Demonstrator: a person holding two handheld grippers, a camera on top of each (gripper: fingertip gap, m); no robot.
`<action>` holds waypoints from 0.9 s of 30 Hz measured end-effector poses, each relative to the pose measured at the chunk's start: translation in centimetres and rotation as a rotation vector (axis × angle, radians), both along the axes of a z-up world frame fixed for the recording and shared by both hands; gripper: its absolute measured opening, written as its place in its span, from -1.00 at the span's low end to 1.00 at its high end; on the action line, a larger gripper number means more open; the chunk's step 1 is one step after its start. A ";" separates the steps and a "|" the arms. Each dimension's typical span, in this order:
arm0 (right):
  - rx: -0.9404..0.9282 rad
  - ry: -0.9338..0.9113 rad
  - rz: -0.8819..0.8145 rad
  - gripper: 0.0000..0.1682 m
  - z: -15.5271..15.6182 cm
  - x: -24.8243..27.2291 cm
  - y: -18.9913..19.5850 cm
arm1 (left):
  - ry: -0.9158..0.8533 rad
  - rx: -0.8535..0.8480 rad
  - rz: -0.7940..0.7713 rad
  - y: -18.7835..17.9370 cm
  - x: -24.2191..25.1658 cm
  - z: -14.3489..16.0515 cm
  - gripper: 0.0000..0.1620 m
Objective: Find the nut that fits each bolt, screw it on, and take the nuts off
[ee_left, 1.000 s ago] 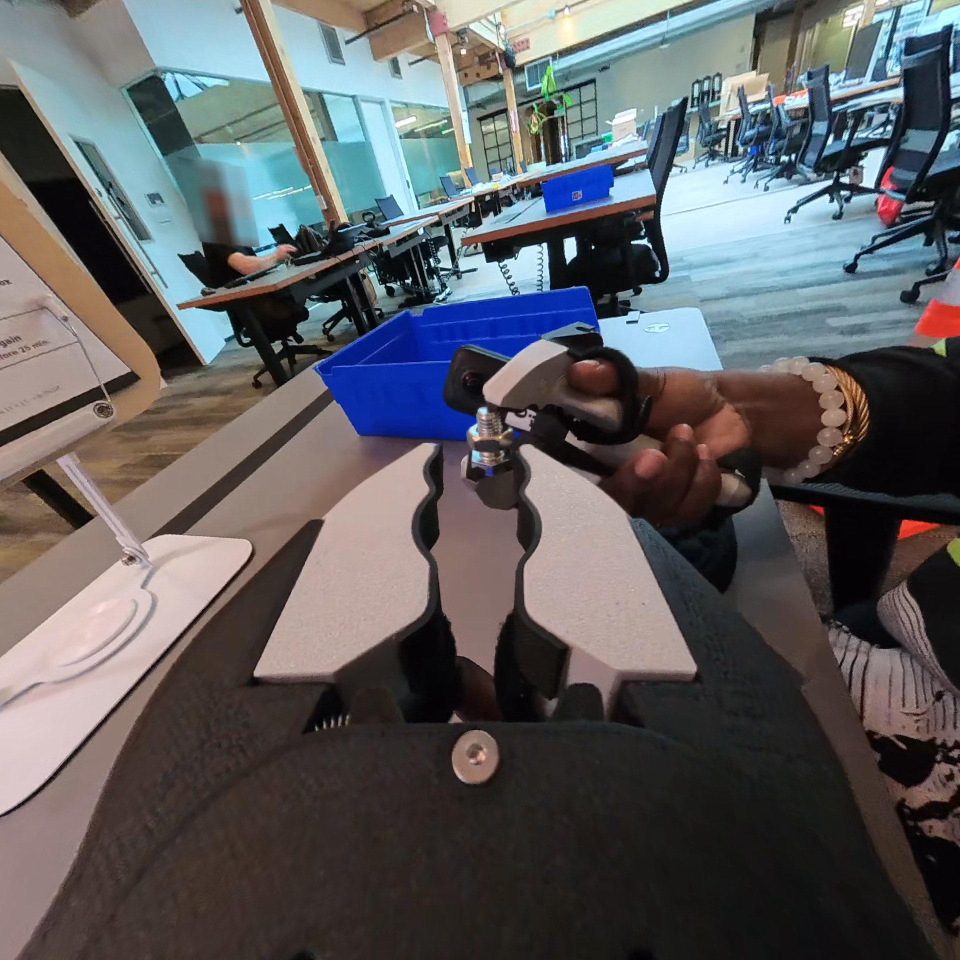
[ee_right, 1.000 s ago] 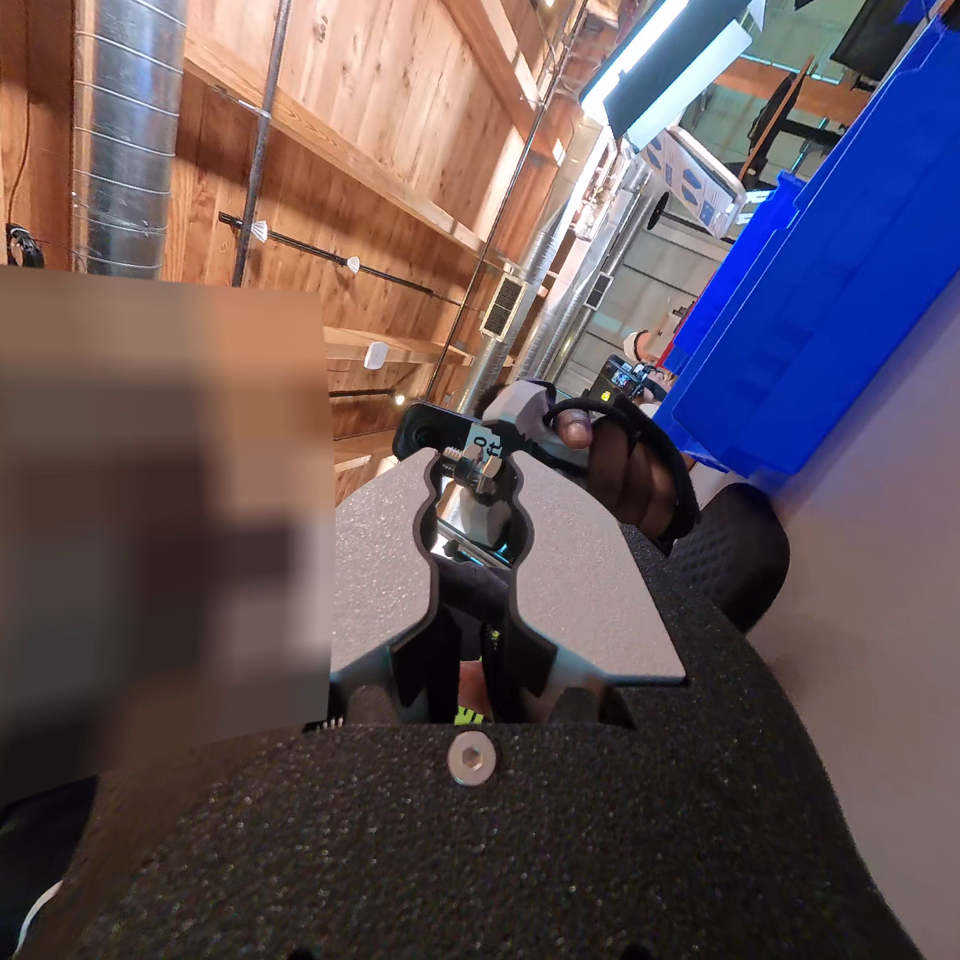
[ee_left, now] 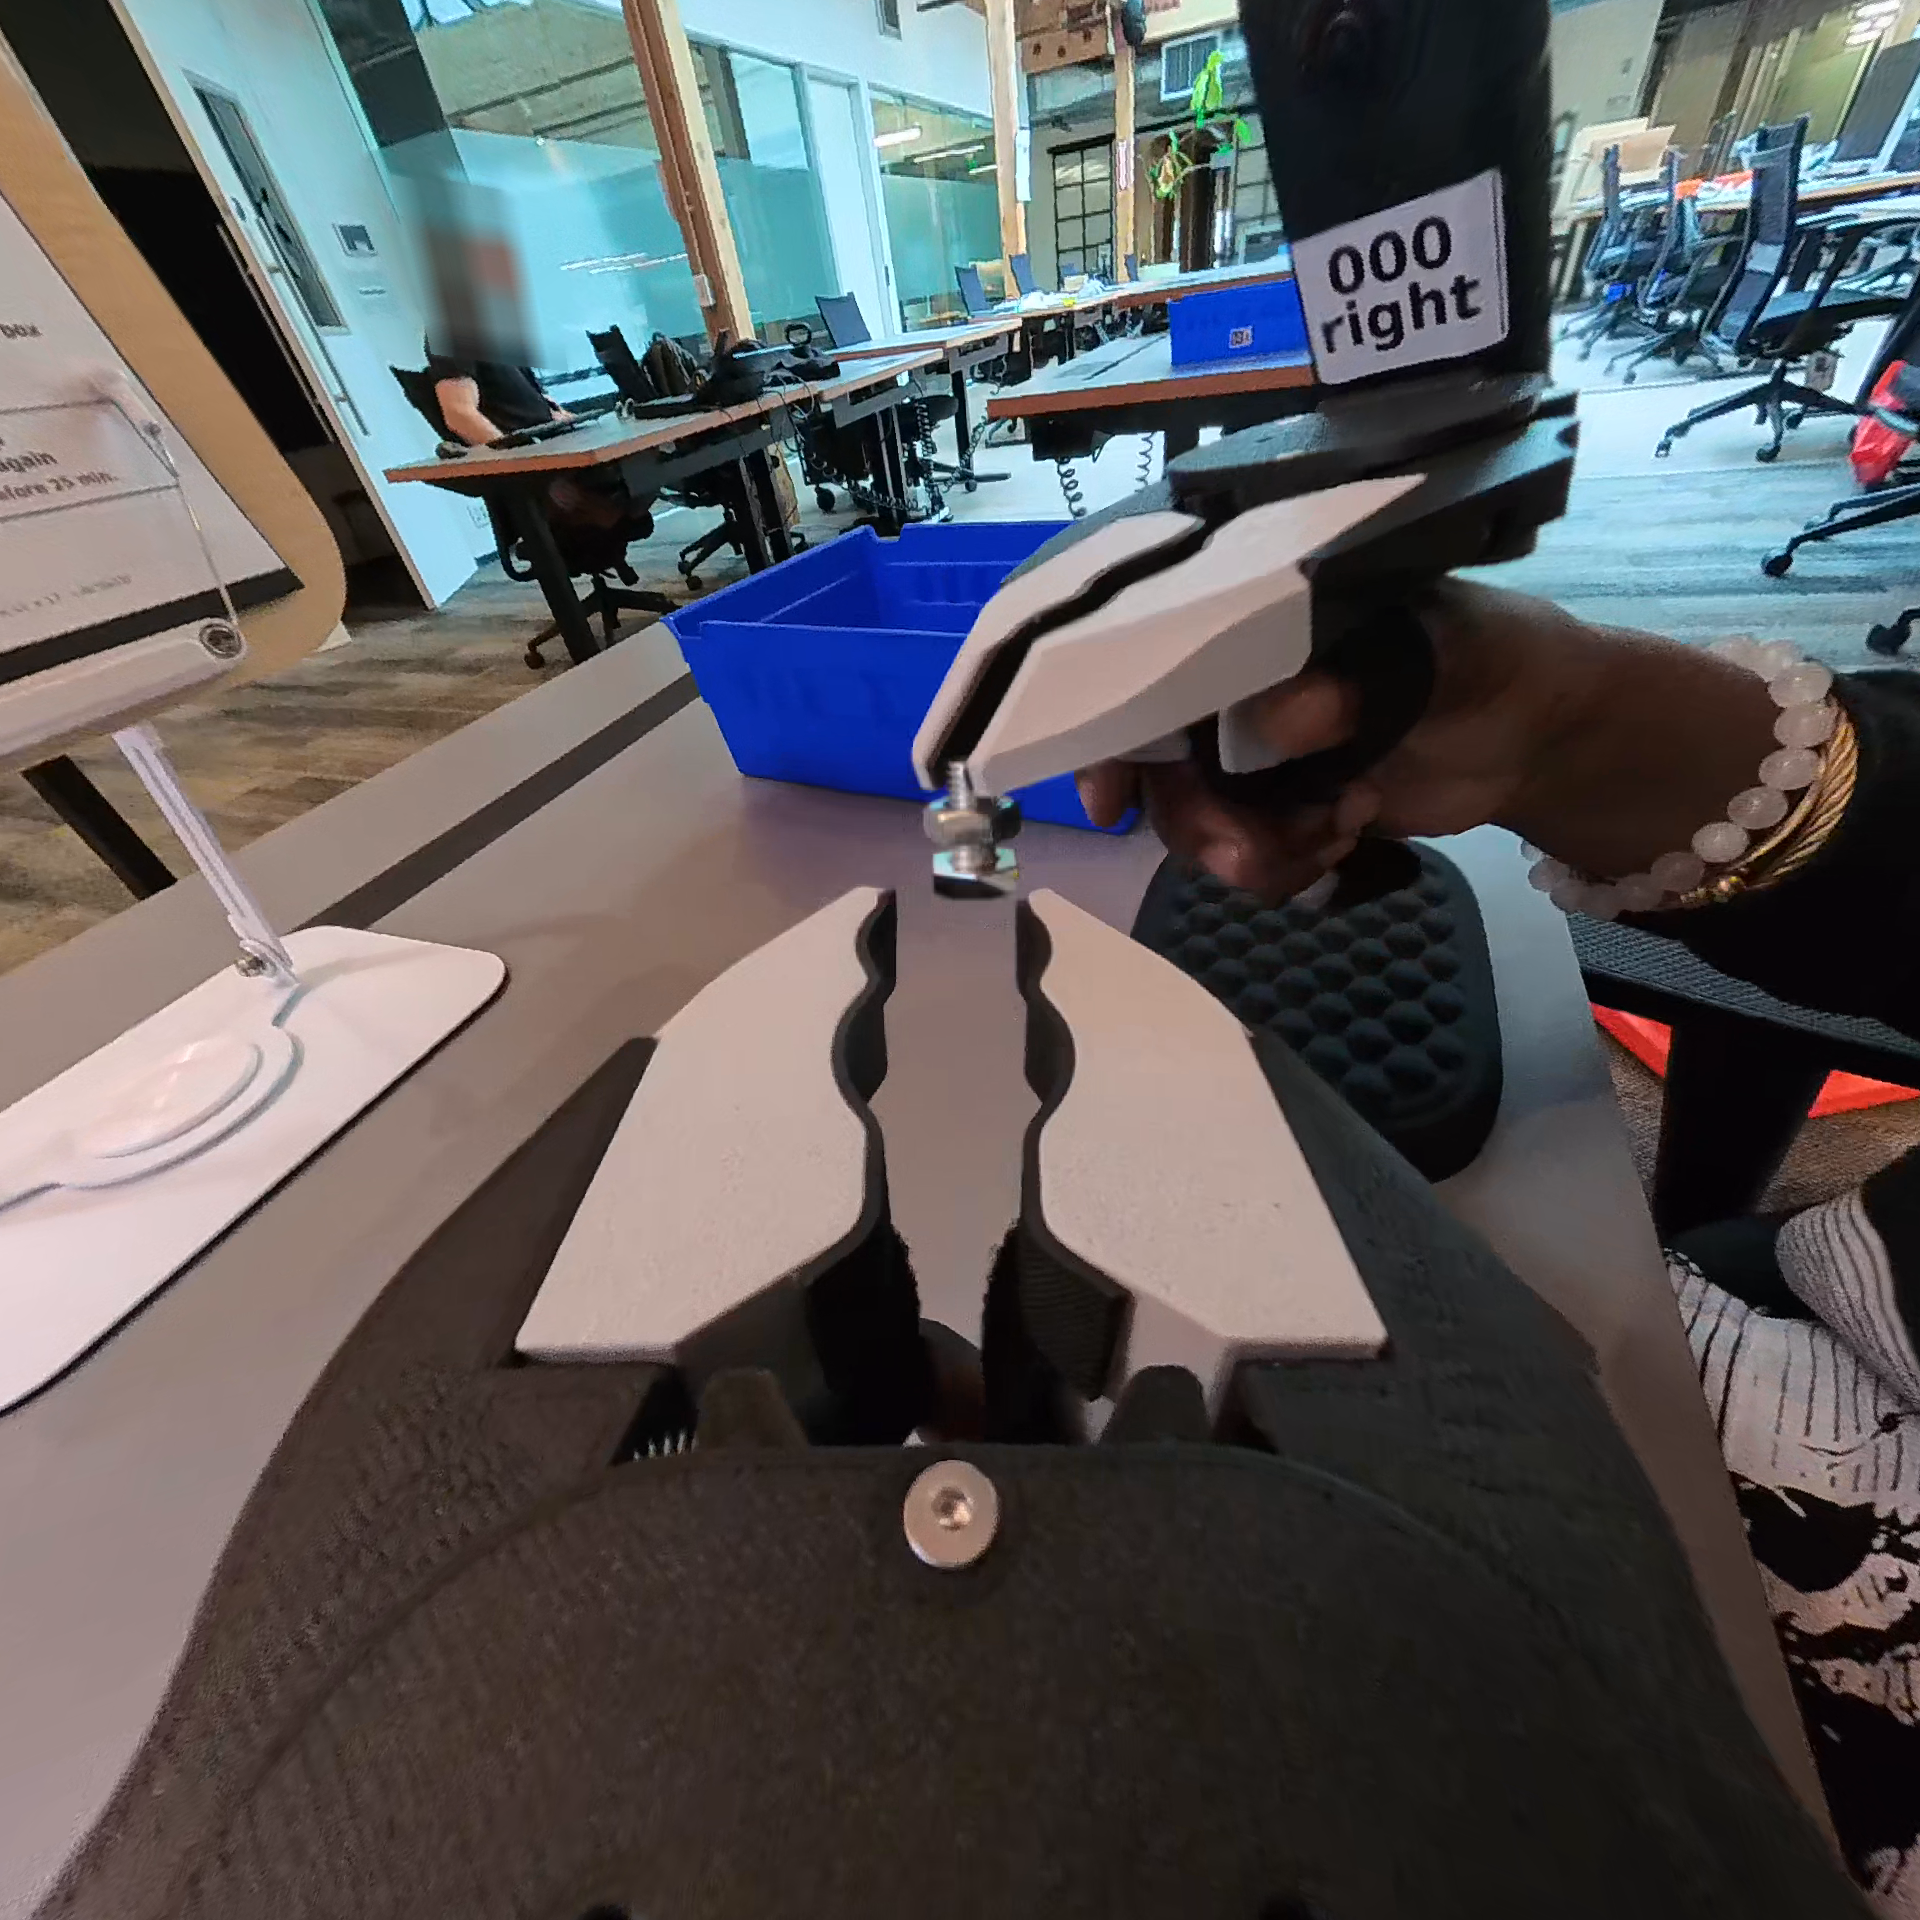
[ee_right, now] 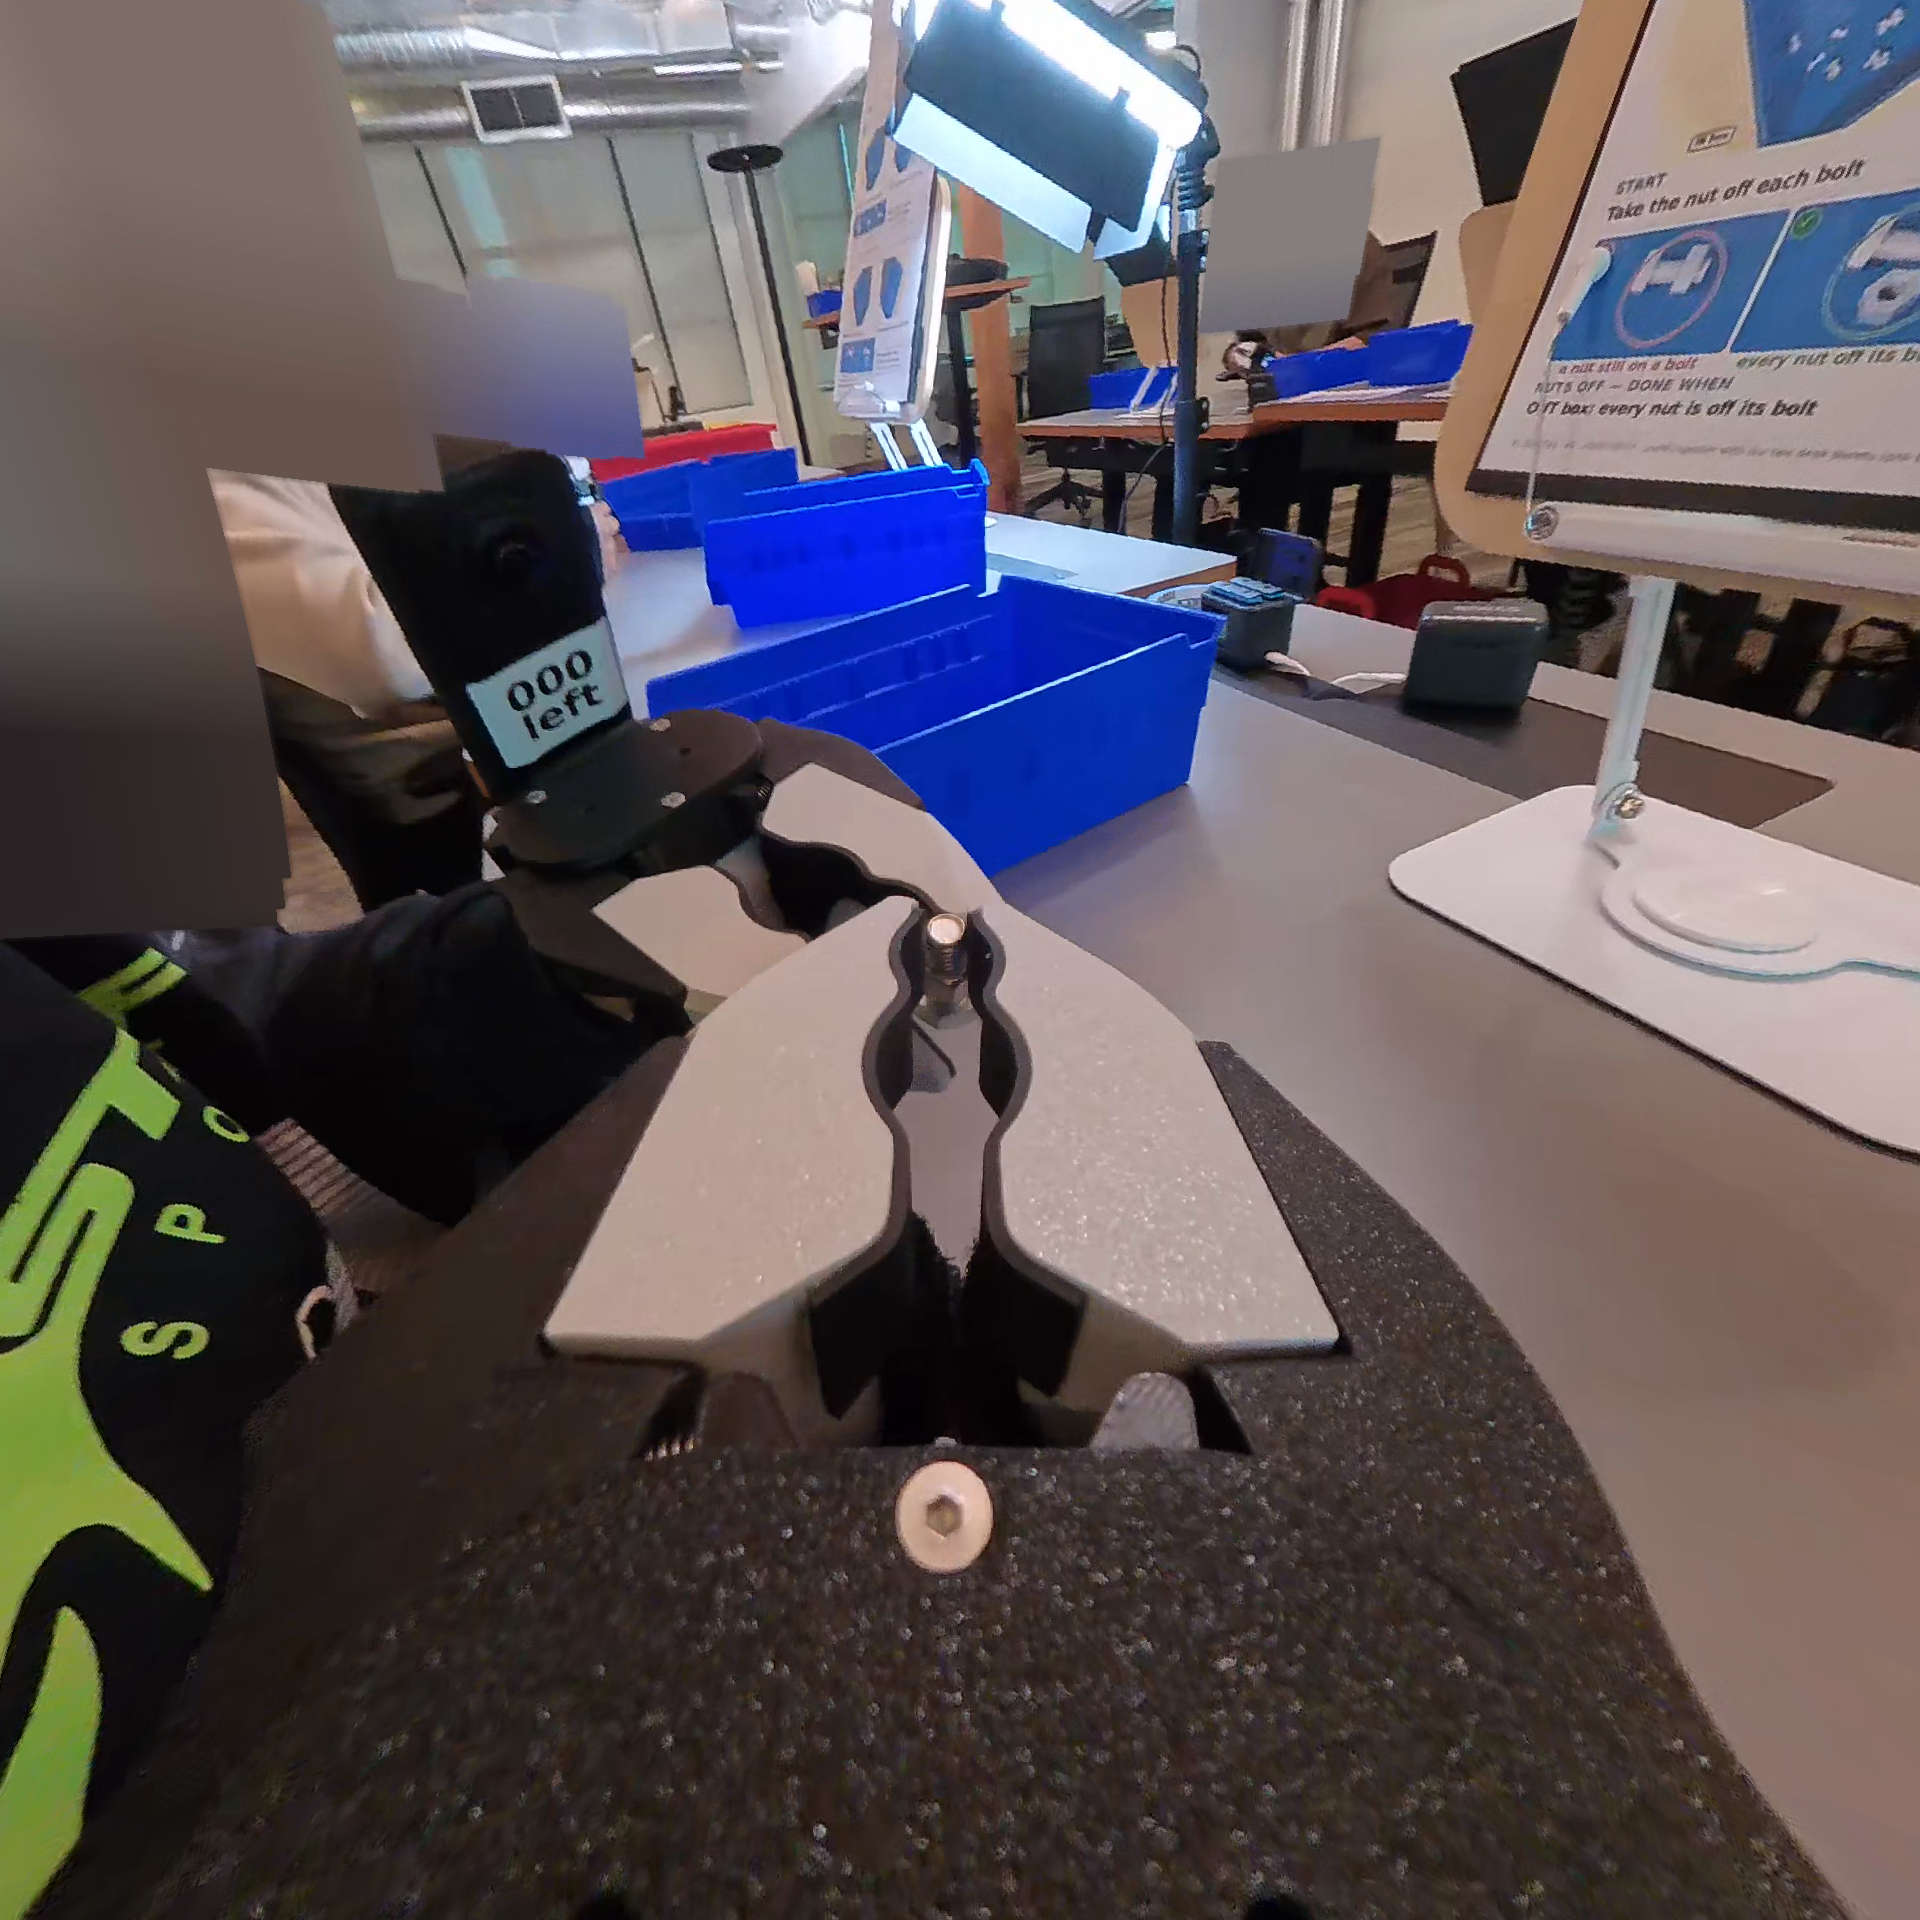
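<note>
**Left gripper lets go of the bolt**

A second ago the left gripper (ee_left: 956, 914) clamped the bolt head; now it stands narrowly apart, empty. The right gripper (ee_left: 951, 764) alone pinches the bolt (ee_left: 964, 831) by its thread tip above the table (ee_left: 623, 883). I count one bolt, one nut (ee_left: 971, 823), two bins (ee_right: 935, 717).

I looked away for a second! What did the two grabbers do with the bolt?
The left gripper let go of the bolt and opened. The right gripper now holds the bolt by its threaded end and has swung above it. The nut stays on; the blue bin hasn't moved.
</note>
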State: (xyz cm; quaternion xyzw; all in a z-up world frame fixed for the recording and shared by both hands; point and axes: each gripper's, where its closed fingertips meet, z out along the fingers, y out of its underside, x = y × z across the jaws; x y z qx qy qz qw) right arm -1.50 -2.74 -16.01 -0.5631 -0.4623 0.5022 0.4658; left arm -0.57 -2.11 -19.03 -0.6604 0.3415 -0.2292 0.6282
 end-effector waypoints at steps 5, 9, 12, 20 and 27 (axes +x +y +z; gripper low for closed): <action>-0.024 -0.013 0.030 -0.92 -0.2 -0.3 -0.3 | -0.013 0.000 -0.017 -0.2 0.2 0.0 -0.74; -0.013 -0.016 0.040 -0.92 -0.3 -0.5 -0.5 | -0.019 -0.009 -0.033 -0.4 0.3 -0.1 -0.81; -0.009 -0.018 0.044 -0.92 -0.3 -0.5 -0.6 | -0.024 -0.013 -0.041 -0.5 0.4 -0.2 -0.81; 0.021 0.058 0.011 -0.53 0.4 -0.2 -0.2 | -0.154 -0.021 -0.070 -0.8 0.2 0.5 -0.82; 0.034 0.057 0.010 -0.53 -0.5 -1.2 -0.5 | -0.207 -0.033 -0.139 -1.5 0.9 0.7 -0.82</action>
